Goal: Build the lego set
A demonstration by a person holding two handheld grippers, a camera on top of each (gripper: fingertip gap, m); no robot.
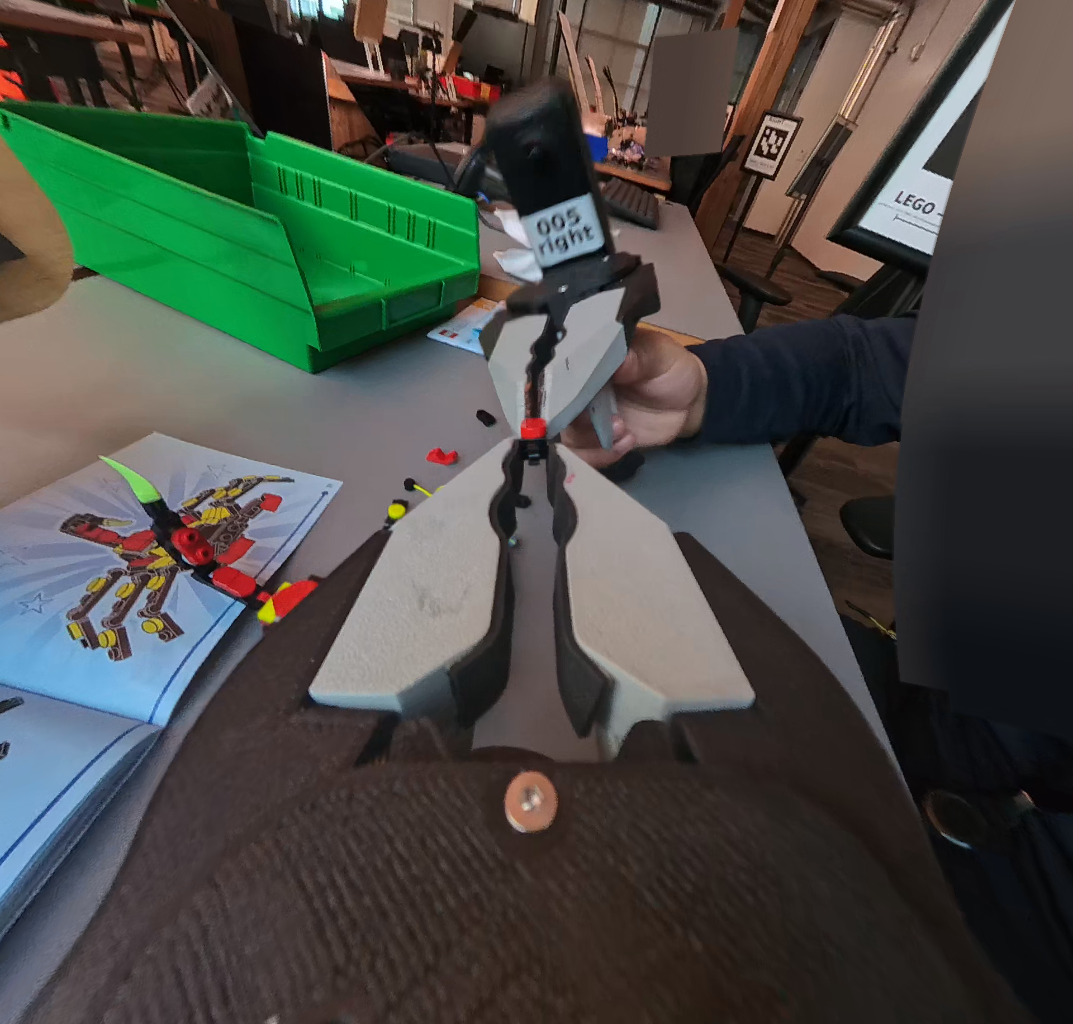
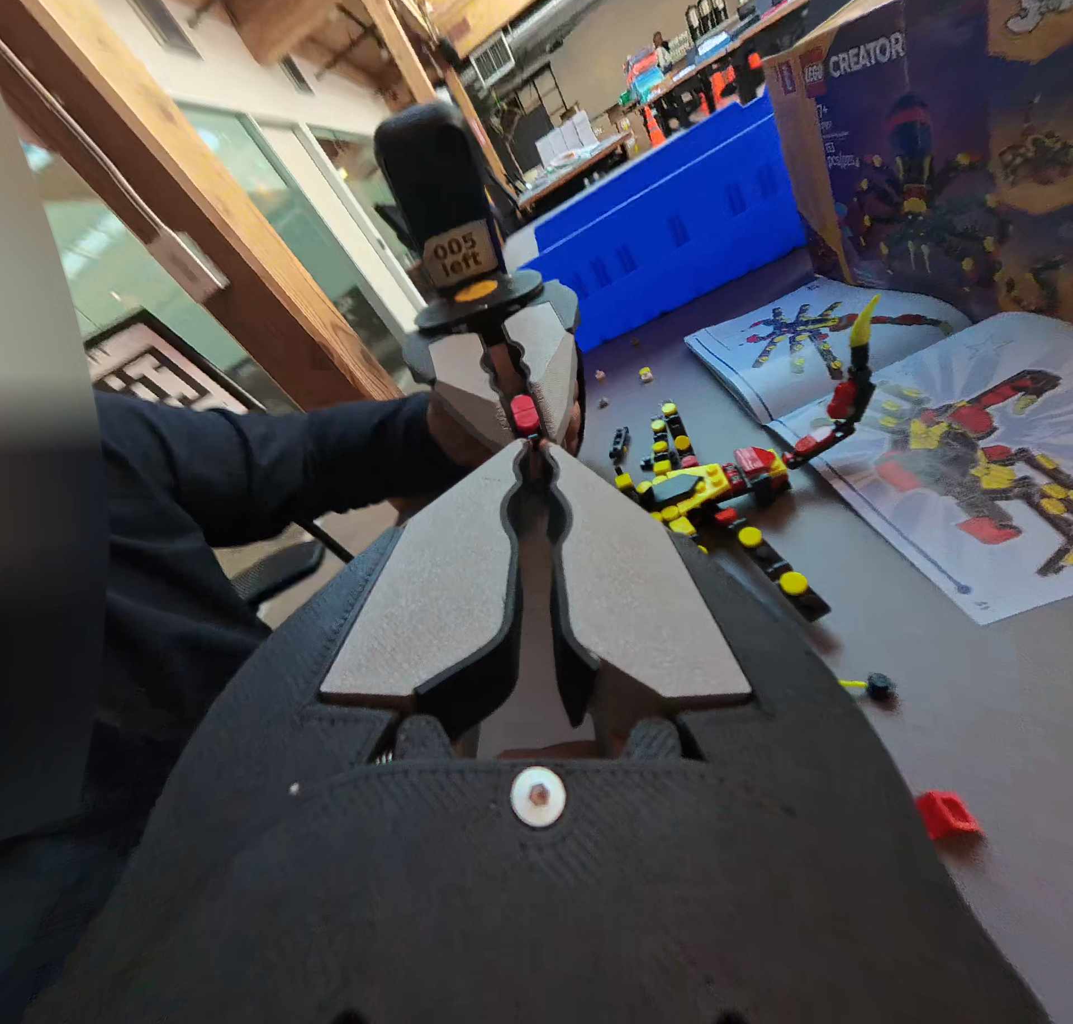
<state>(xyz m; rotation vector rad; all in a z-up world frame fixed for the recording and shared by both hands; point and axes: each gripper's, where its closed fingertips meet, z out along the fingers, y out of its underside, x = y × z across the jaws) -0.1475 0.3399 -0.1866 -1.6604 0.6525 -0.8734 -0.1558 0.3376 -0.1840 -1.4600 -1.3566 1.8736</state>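
Your left gripper (image 1: 531, 452) sat closest to the lens, tips pinched on a small black piece (image 1: 530, 452). Facing it tip to tip, your right gripper (image 1: 537, 416) was pinched too; in the left wrist view a small red piece (image 1: 532, 428) sat at its tips, stacked directly on the black one. From the right wrist view the red piece (image 2: 524, 413) appeared inside the left gripper's (image 2: 525, 416) fingers instead, so which tool carried which part could not be settled. Both pieces hung in the air above the grey table (image 1: 360, 404).

Handling, as judged: tiny, light, rigid, smooth plastic. A fingertip pinch could let either part twist or pop out under pressing force. Hold across flat sides and push straight along the stud axis.

Outward from there: the half-built model (image 2: 714, 482), black and yellow with red blocks and a curved tail tipped in lime, lay on the table to the right wrist view's right, touching the open instruction booklet (image 2: 958, 462). Loose parts were scattered nearby: a red bracket (image 2: 947, 814), a black ball on a yellow stem (image 2: 874, 685), a black bit (image 1: 485, 417). A green bin (image 1: 278, 241), a blue bin (image 2: 668, 241) and the set's box (image 2: 929, 143) stood further back, well apart from the join. Nothing lay between the tips; the loose bits could be swept off by a low pass.
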